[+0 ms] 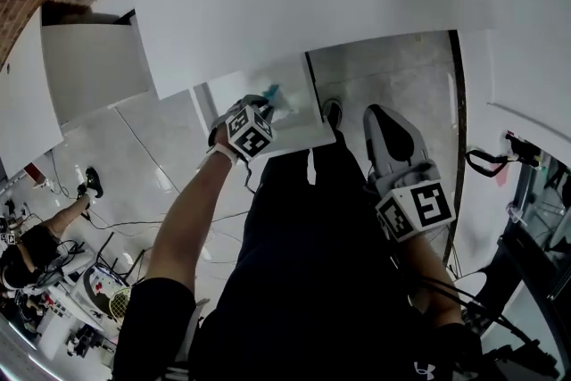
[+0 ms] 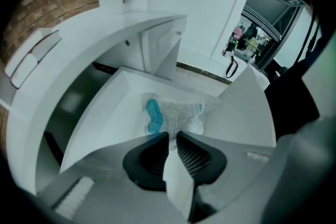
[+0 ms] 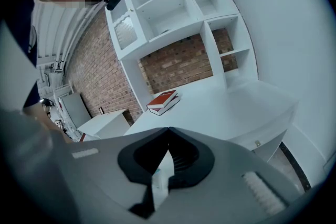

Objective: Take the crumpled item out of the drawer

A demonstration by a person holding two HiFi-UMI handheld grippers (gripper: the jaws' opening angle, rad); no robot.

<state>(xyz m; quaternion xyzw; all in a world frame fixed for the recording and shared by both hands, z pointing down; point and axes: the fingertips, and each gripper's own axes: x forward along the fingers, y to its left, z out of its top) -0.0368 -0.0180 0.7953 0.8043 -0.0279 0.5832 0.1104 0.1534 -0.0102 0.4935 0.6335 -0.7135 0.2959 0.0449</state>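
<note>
Left gripper (image 2: 172, 136) pinching the packet (image 2: 178, 115) in the drawer (image 2: 118, 107)
Crumpled clear wrap, teal piece inside, its near edge nipped between the closed jaws; right gripper (image 3: 168, 131) closed, empty.

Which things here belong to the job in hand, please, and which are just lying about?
Job: crumpled packet; open drawer; left tool, shut on the packet.
Lying about: red books on the desk; wall shelves; right tool, shut, idle.
</note>
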